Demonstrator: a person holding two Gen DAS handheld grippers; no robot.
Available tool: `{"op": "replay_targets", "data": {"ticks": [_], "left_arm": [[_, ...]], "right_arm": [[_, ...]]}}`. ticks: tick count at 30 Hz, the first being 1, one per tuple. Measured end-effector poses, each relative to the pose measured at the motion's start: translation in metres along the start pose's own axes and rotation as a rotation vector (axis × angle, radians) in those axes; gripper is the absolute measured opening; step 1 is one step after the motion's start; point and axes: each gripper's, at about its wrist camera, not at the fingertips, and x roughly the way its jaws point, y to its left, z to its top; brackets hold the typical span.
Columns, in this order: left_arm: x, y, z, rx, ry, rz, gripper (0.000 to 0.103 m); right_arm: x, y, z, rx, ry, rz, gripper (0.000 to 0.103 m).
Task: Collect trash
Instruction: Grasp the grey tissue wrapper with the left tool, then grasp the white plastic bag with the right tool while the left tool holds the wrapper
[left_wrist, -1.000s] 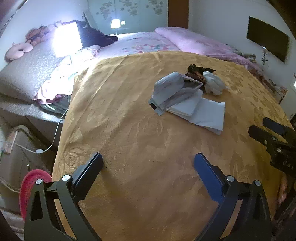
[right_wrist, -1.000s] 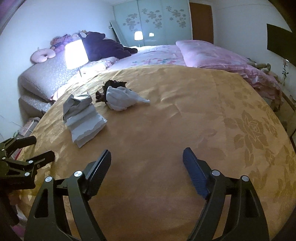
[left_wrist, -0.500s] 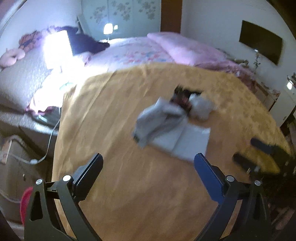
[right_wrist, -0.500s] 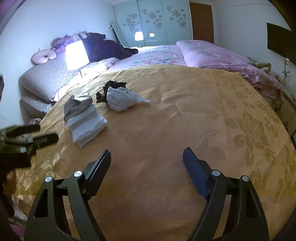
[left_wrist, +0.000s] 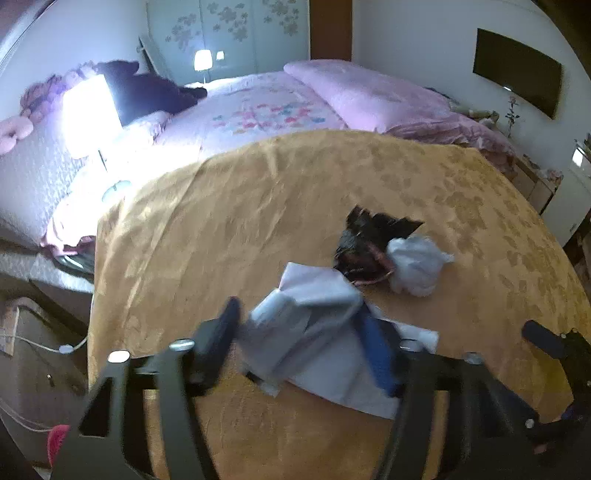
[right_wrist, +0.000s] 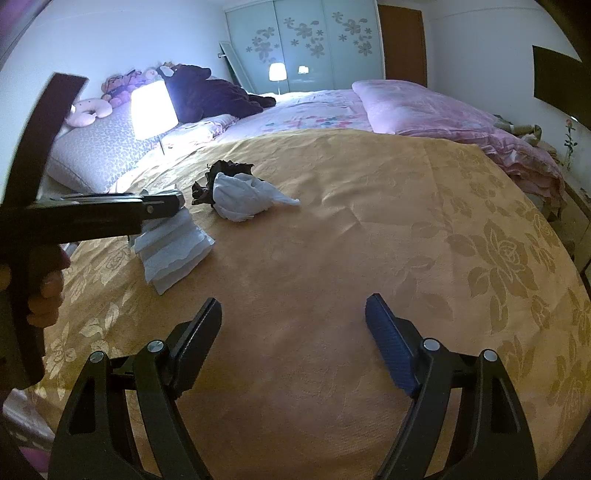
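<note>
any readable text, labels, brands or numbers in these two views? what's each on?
None readable.
Paper stack: no print visible; blurred in the left wrist view.
Dark wrapper: any markings too small and blurred to read.
Wardrobe doors: flower pattern only, no words.
Left gripper and right gripper: no visible markings.

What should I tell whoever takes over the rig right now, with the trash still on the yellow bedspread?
Left gripper: fingers closing around the crumpled grey-white paper wad; contact is too blurred to confirm.
Right gripper: open, empty, over bare yellow bedspread.
Trash: the wad lies on the flat white paper sheets. Beyond them sit a dark crumpled wrapper and a white tissue ball, touching each other.
Done: nothing collected yet; all pieces are on the bed.
Left: secure and lift the wad, then take the sheets, wrapper and tissue. No bin is in view.
</note>
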Motion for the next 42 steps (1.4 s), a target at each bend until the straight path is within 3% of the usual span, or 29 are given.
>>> {"op": "replay_targets", "data": {"ticks": [5, 14, 24, 28, 35, 42], "left_arm": [[-0.006, 0.008, -0.009, -0.005, -0.018, -0.011, 0.042], [-0.046, 0.027, -0.03, -0.028, -0.06, -0.028, 0.042], [-0.085, 0.046, -0.075, -0.009, -0.09, 0.027, 0.042], [-0.092, 0.055, -0.089, -0.017, -0.088, 0.042, 0.042], [-0.1, 0.071, -0.1, -0.066, -0.098, 0.031, 0.042], [-0.104, 0.075, -0.102, -0.073, -0.11, 0.04, 0.042]], "right_arm": [[0.0, 0.0, 0.0, -0.001, 0.0, -0.001, 0.078], [0.0, 0.001, 0.0, -0.009, 0.004, -0.011, 0.078], [0.004, 0.004, 0.005, -0.033, 0.027, -0.027, 0.079], [0.008, 0.004, 0.02, 0.013, 0.047, 0.045, 0.079], [0.022, 0.031, 0.058, -0.076, 0.009, 0.043, 0.079], [0.055, 0.05, 0.087, -0.148, 0.031, 0.014, 0.076]]}}
